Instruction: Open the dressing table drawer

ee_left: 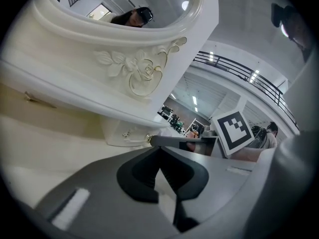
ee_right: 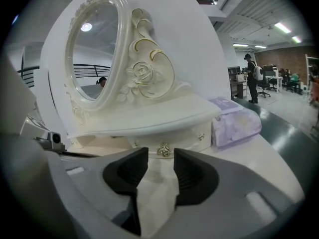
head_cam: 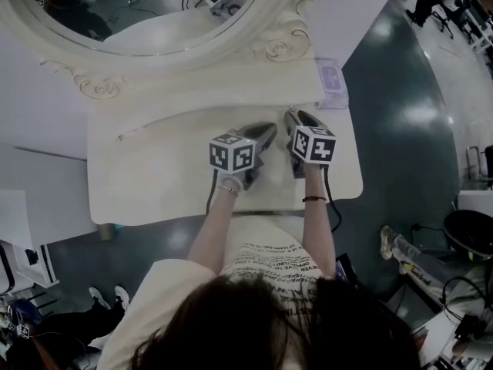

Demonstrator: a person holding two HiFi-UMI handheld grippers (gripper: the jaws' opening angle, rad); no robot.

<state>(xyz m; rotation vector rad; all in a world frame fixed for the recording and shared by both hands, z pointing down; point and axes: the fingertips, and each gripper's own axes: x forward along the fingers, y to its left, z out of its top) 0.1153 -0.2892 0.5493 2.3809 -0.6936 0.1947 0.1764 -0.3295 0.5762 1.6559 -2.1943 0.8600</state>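
I am holding the right gripper [ee_right: 160,156] with its jaws wide apart and nothing between them. The gold knob [ee_right: 163,150] of the drawer [ee_right: 184,139] is sitting just ahead of the tips, untouched, and the drawer is closed. A purple tissue pack [ee_right: 234,124] is lying ahead to the right. The left gripper [ee_left: 159,151] is hanging beside it over the dressing table [head_cam: 154,176], its pads pressed together at the tips and empty.

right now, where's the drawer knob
In the right gripper view, the gold drawer knob sits at centre under the mirror's shelf, just beyond the open jaws of the right gripper and left of the purple pack.
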